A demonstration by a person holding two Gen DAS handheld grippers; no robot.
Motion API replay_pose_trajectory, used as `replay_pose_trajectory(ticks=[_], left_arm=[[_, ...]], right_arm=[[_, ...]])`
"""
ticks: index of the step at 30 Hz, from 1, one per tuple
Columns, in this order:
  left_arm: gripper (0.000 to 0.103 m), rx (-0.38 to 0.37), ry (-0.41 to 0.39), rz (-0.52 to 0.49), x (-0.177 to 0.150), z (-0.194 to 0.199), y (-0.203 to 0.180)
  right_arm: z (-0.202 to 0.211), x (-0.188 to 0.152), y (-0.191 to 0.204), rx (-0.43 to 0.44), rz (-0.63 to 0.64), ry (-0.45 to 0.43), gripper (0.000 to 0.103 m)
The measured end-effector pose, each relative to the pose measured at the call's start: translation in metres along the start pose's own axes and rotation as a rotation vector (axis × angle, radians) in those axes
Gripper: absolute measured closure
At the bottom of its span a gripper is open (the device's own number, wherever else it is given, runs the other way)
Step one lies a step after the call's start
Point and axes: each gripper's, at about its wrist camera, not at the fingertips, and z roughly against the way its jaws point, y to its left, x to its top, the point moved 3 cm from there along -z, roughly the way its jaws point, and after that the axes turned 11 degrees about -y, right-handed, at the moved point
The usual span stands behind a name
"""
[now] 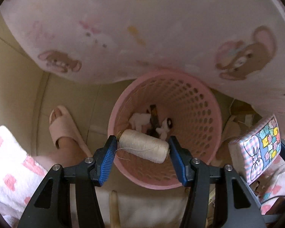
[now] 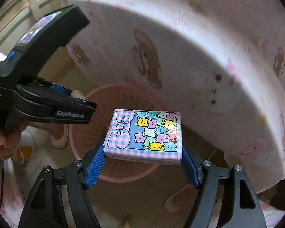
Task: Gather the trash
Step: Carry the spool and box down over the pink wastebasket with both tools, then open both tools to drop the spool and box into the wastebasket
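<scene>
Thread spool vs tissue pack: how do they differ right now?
The thread spool is a plain cream cylinder; the tissue pack is flat, square and bear-printed. The left gripper clamps the spool by its ends; the right gripper clamps the pack by its edges. Both hang over the pink basket.

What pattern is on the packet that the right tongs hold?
Pink-and-blue check with a bow and pastel bears on the tissue packet; the right wrist view shows it best.

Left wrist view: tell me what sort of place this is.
Probably a room in a home, seen from beside a table. A pink perforated waste basket stands on a pale tiled floor, a slippered foot rests beside it, and a cartoon-bear tablecloth hangs over the table above.
</scene>
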Motion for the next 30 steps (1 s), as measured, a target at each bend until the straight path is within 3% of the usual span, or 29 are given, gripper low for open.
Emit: replay_pose_trajectory(ticks=[4,7,9,18,24,30], left_arm=[[0.049,-0.029,0.032,0.050,-0.004,-0.004,0.005],[0.039,-0.004,0.025,0.057,-0.004,-0.004,0.008],[0.039,0.013,0.021,0.063,-0.002,-0.003,0.010],[0.026,0.007,0.056,0.126,-0.004,-0.010,0.020],[0.023,0.054,0.038,0.158,-0.003,-0.005,0.029],[0.019,0.087,-0.029,0.087,0.003,0.008,0.021]], right_arm=[[-0.018,-0.008,0.001,0.019,-0.032,0.071,0.028],[-0.031,-0.009,-0.005,0.005,-0.057,0.097,0.028],[-0.038,-0.011,-0.009,0.006,-0.090,0.117,0.028],[-0.068,-0.020,-0.008,0.097,-0.158,0.229,0.028],[-0.077,-0.023,-0.006,0.079,-0.174,0.243,0.024],[-0.066,-0.014,-0.011,0.077,-0.206,0.208,0.019]])
